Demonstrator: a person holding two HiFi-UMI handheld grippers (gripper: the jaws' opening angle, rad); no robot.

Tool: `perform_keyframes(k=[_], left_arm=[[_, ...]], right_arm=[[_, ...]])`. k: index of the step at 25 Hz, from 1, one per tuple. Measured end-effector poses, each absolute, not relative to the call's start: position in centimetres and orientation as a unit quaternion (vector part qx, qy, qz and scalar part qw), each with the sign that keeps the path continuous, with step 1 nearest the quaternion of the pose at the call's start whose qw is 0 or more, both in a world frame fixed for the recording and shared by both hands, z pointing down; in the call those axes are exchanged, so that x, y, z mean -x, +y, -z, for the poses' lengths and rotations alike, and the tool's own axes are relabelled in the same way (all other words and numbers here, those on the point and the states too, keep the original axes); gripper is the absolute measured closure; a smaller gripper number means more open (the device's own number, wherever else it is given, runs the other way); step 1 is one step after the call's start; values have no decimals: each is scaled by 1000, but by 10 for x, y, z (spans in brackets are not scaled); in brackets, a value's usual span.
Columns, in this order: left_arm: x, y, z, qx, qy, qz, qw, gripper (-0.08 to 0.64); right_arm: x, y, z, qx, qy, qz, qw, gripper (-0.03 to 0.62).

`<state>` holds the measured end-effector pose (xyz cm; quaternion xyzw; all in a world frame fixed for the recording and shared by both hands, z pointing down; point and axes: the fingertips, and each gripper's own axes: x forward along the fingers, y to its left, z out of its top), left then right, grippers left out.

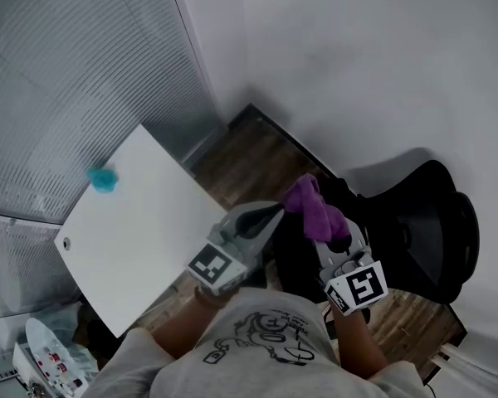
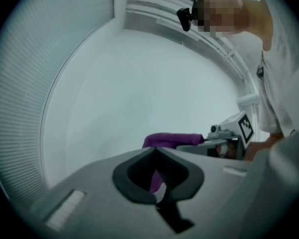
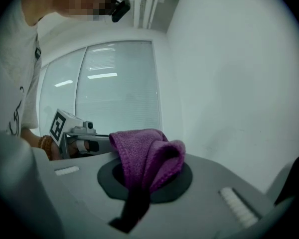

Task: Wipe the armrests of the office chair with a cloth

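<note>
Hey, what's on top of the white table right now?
A small teal fluffy item lies near the far edge of the white table, a round fitting near its left corner. The corner towards the chair is covered by the left hand-held gripper.

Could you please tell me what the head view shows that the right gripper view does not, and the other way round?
Only the head view shows the white table, the small teal object on it, and the wooden floor. Only the right gripper view shows the camera worn on the person's head. Both show the purple cloth clamped in the right gripper, the left gripper beside it, and the window blinds.
</note>
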<state>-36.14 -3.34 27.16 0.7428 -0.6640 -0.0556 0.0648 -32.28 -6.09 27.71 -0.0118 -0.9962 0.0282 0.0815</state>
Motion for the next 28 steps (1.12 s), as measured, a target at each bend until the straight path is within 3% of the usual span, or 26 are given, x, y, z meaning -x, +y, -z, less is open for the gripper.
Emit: perform_keyframes(k=[7, 28], left_arm=[[338, -21, -240, -756, -650, 53, 59, 560], [325, -22, -228, -762, -644, 47, 47, 560]], right_arm=[[304, -39, -233, 20, -998, -8, 52, 568], [293, -31, -221, 23, -999, 2, 46, 568]])
